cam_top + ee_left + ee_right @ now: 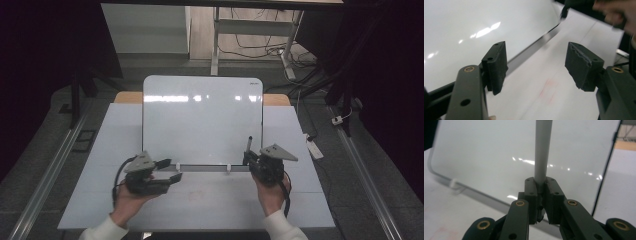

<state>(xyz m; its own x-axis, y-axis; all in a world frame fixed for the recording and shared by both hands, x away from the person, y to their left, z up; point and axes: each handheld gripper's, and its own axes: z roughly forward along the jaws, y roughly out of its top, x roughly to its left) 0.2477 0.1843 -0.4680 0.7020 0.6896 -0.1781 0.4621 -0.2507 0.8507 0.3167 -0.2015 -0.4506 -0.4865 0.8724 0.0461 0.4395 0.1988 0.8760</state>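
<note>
marker (543, 152) | grey, slim | upright | clamped in right tongs (540, 185) | at whiteboard (200, 120) lower right corner

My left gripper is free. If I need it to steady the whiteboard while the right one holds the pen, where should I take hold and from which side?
Judging by its pose, take the whiteboard by its bottom edge, near the lower left corner, coming in low from the front. The board leans back with that edge resting on the table, and the open left gripper is already beside it. That keeps clear of the right gripper and its pen.

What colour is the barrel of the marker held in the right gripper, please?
Light grey marker, clearest in the right gripper view.
</note>
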